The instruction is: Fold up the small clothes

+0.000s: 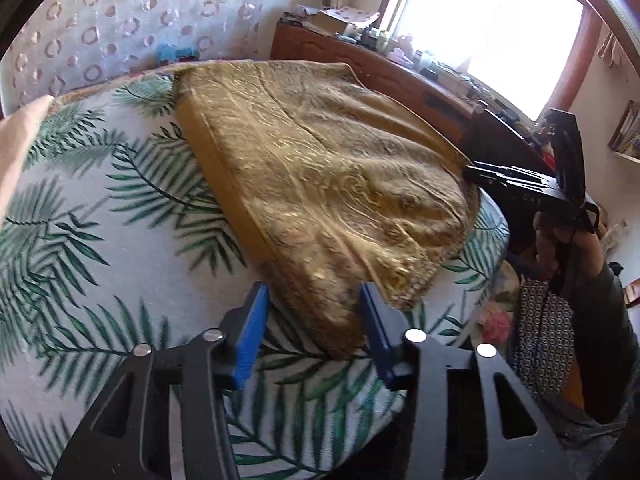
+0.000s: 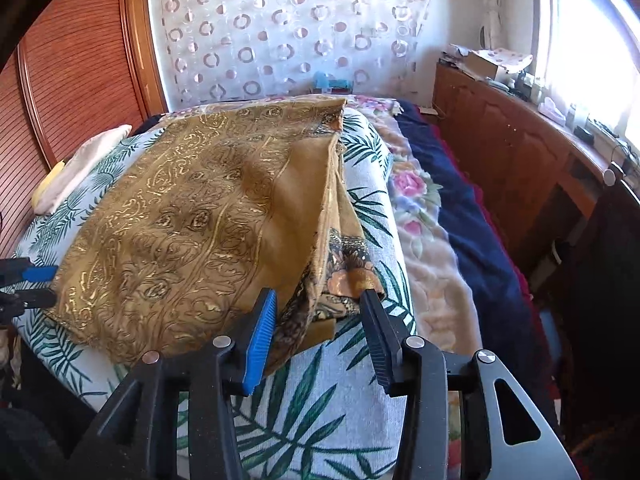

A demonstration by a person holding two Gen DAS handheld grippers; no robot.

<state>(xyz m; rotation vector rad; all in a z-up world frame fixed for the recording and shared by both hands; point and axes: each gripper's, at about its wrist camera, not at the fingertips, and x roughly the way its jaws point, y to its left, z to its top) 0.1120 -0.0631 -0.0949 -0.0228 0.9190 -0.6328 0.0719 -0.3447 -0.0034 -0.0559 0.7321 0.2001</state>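
A mustard-gold patterned garment lies folded over on a white palm-leaf sheet. My left gripper is open, its blue pads on either side of the garment's near corner, not closed on it. In the right wrist view the same garment shows a raised fold ridge down its right side. My right gripper is open, jaws apart around the garment's near right corner. The left gripper also shows at the left edge of the right wrist view, and the right gripper at the right of the left wrist view.
A pale pillow lies at the bed's head by a wooden headboard. A floral blanket and a navy cover lie right of the sheet. A cluttered wooden cabinet stands under the window.
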